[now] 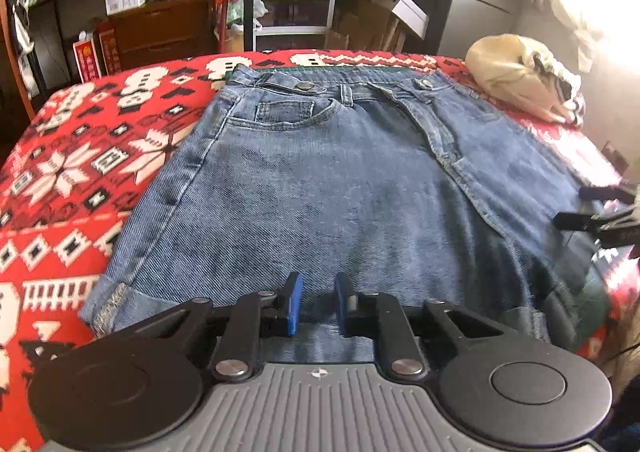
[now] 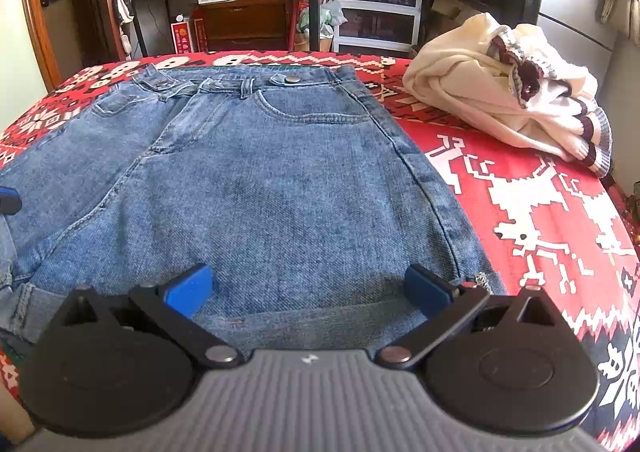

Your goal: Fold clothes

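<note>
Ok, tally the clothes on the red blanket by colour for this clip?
Blue: 1, the denim shorts, spread flat.
Cream: 1, the knit sweater with dark red and grey stripes, bundled beside the shorts.
Total: 2 garments on the red patterned blanket.

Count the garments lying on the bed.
2: denim shorts spread flat mid-blanket, and a cream sweater bunched at the far right. Others may lie out of view.

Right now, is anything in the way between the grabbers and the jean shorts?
No. Both grippers sit right at the hem of the denim shorts, with only bare denim ahead. The left gripper has narrow jaws, the right gripper wide ones. The cream sweater lies off to the right.
</note>
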A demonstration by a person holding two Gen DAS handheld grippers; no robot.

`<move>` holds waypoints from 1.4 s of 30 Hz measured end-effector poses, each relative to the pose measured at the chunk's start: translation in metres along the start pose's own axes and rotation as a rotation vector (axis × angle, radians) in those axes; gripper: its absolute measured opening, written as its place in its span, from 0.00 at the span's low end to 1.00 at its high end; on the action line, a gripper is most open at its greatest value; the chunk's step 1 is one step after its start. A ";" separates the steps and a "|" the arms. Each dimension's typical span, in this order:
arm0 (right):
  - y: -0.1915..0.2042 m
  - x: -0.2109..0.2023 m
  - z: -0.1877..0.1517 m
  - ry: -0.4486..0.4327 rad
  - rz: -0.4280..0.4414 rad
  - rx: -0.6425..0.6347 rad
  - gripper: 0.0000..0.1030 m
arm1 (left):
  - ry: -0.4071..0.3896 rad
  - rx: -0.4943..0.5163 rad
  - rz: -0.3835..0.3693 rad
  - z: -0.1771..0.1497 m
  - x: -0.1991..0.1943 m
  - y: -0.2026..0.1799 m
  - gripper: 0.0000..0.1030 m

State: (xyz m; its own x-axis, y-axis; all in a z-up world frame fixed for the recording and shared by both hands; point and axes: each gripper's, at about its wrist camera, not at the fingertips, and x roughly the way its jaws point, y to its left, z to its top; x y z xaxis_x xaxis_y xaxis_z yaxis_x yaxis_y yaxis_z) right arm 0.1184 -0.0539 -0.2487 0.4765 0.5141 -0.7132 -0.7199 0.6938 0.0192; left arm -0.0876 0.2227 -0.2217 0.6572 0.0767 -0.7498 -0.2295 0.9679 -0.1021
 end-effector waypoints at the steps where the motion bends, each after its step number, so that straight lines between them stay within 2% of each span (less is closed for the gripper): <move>1: 0.000 0.000 0.000 -0.001 -0.001 0.001 1.00 | -0.005 -0.002 0.004 0.003 0.001 -0.001 0.37; 2: 0.000 0.000 0.000 -0.001 -0.001 0.001 1.00 | -0.018 0.002 0.006 0.009 0.002 -0.003 0.47; 4: -0.001 0.000 0.000 -0.001 -0.001 0.001 1.00 | -0.056 0.021 0.009 0.025 0.005 -0.010 0.52; 6: -0.001 0.000 0.000 -0.003 0.000 0.001 1.00 | -0.093 0.041 0.013 0.041 0.007 -0.017 0.63; 9: 0.000 0.000 -0.001 -0.013 -0.003 0.004 1.00 | -0.136 0.098 0.039 0.066 0.023 -0.030 0.65; 11: 0.000 0.000 -0.002 -0.018 -0.004 0.005 1.00 | -0.123 0.118 0.052 0.080 0.039 -0.038 0.65; 15: -0.001 0.000 -0.002 -0.020 -0.004 0.005 1.00 | -0.078 0.140 0.022 0.092 0.069 -0.050 0.65; 19: -0.001 0.000 -0.002 -0.021 -0.005 0.005 1.00 | -0.013 0.199 0.049 0.081 0.088 -0.060 0.67; 21: -0.001 0.000 -0.002 -0.022 -0.006 0.006 1.00 | -0.025 0.202 0.057 0.071 0.084 -0.058 0.76; 24: 0.000 0.000 -0.002 -0.021 -0.008 0.007 1.00 | -0.009 0.162 0.048 0.060 0.074 -0.048 0.82; 28: 0.000 0.000 -0.002 -0.021 -0.009 0.008 1.00 | -0.002 0.174 0.055 0.039 0.055 -0.044 0.84; 33: 0.000 0.000 -0.001 -0.020 -0.009 0.005 1.00 | 0.029 0.124 0.072 0.015 0.034 -0.036 0.94; 36: 0.000 0.000 -0.001 -0.017 -0.009 0.002 1.00 | 0.042 0.087 0.078 0.003 0.024 -0.029 0.96; 41: 0.001 0.000 0.012 0.044 0.006 -0.004 1.00 | 0.031 0.043 0.086 -0.006 0.020 -0.024 1.00; 42: 0.002 -0.003 0.015 0.027 0.011 -0.003 1.00 | 0.027 0.042 0.089 -0.006 0.020 -0.024 1.00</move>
State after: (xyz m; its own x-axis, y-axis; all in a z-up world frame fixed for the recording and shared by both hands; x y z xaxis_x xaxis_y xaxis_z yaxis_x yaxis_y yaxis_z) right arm 0.1232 -0.0458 -0.2359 0.4544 0.5078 -0.7319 -0.7265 0.6867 0.0254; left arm -0.0730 0.1992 -0.2384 0.6161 0.1575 -0.7718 -0.2557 0.9667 -0.0068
